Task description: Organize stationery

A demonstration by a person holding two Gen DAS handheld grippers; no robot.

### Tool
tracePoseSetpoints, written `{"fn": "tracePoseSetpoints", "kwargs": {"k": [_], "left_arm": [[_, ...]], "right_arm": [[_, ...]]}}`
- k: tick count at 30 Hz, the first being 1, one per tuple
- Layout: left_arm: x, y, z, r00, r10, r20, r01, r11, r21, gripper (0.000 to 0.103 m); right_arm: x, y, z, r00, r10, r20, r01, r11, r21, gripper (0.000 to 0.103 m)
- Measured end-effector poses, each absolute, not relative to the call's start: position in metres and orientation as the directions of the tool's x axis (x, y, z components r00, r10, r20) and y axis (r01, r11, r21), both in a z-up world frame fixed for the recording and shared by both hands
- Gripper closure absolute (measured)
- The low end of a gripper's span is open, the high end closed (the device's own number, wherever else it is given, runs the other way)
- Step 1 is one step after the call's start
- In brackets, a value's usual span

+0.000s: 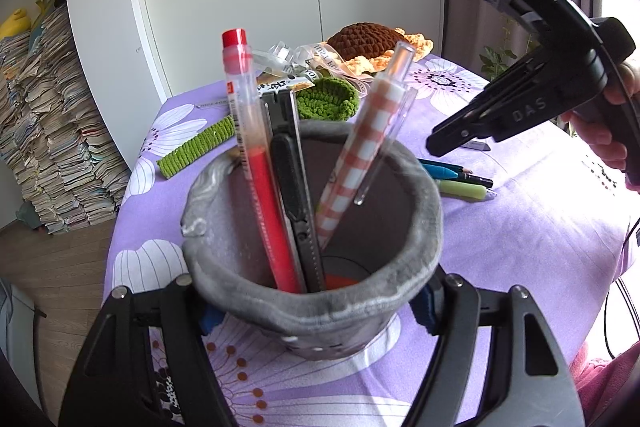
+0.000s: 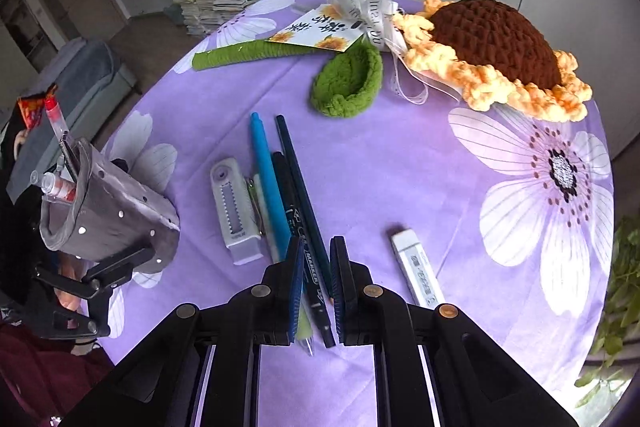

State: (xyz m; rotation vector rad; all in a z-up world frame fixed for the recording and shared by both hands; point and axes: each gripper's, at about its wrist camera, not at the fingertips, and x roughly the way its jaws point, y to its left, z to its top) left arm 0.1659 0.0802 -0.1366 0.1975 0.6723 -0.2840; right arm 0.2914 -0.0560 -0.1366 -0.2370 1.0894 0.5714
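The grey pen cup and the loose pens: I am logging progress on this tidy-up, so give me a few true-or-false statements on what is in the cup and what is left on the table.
1. The left tongs grip the grey pen cup from both sides. True.
2. The cup holds no pens. False: a red pen, a checked pen and a black utility knife stand in it.
3. The blue pen lies on the purple tablecloth. True.
4. The right tongs are lifting the white correction tape. False: it lies on the cloth to their left; the jaws straddle the dark pens.
5. The green crocheted leaf sits inside the cup. False: it lies on the cloth.
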Motion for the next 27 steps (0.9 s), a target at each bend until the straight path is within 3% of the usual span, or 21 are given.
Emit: {"fn": "tracePoseSetpoints", "kwargs": {"k": [11,15,21,27], "left_arm": [[0.169,0.079,-0.141,0.734,-0.186,-0.653,0.326,0.940,0.100,0.032],[0.169,0.080,-0.141,0.732,-0.193,-0.653,0.327,0.941,0.089,0.032],[0.167,0.080,-0.142,0.736,-0.193,-0.649,0.327,0.941,0.092,0.033],[0.168,0.081,-0.141,0.735,-0.194,-0.650,0.326,0.941,0.088,0.033]], "right_arm": [[0.321,-0.040,-0.160,0.368,0.190,-0.910,-0.561,0.826,-0.055,0.091],[0.326,-0.032,-0.159,0.362,0.209,-0.908,-0.578,0.815,-0.043,0.094],[0.311,-0.036,-0.131,0.318,0.405,-0.857,-0.580,0.798,0.162,0.095],[0.267,-0.051,-0.062,0.347,0.661,-0.665,-0.651,0.680,0.336,0.095]]}}
